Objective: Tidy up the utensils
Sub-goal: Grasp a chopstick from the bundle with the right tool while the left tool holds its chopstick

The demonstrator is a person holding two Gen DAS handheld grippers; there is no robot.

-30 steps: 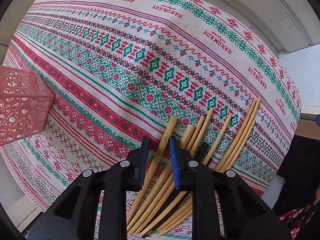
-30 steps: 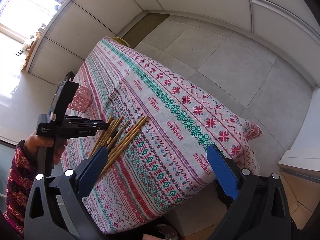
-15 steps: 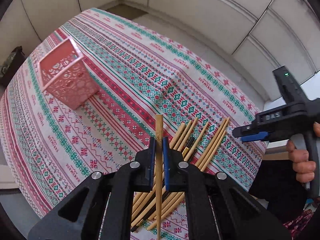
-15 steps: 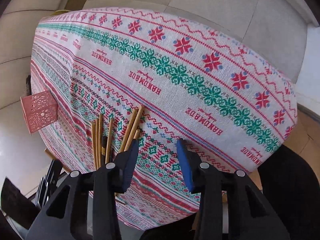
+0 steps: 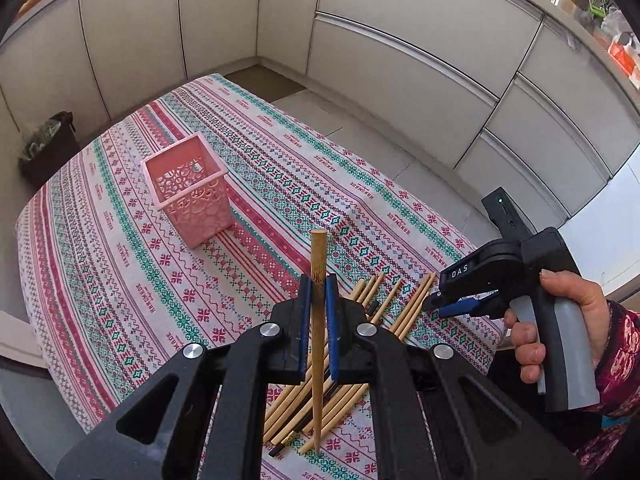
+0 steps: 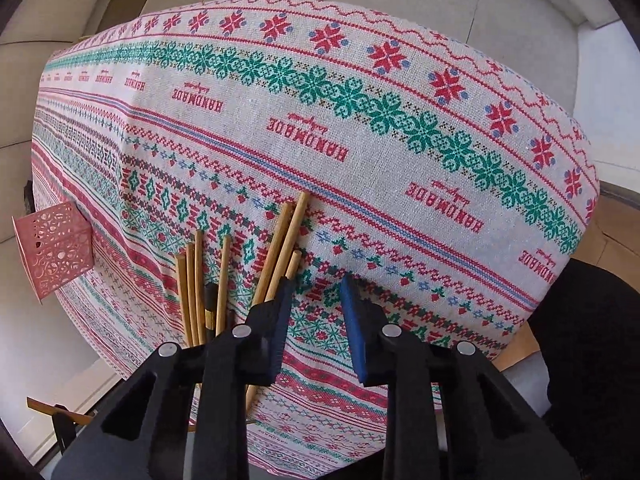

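The left gripper [image 5: 319, 312] is clamped mid-shaft on one light, stiff, likely slippery bamboo chopstick [image 5: 318, 264], lifted above the bundle of chopsticks [image 6: 224, 280] at the table's near edge, while the right gripper [image 6: 316, 320] hovers parted, empty.

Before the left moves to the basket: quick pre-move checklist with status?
1. Left gripper shut on one chopstick: ok, blue pads on both sides, a single stick.
2. Stick clear of the pile: cannot tell, its lower end lies over the pile in this view.
3. Basket upright, mouth open: ok; nothing visible inside, though the inside is only partly seen.
4. Path to basket: ok, only bare cloth in between.
5. Right gripper out of the way: ok, it hangs open beside the pile's right edge, holding nothing.
6. Stick straight in grip: ok, it runs along the fingers.
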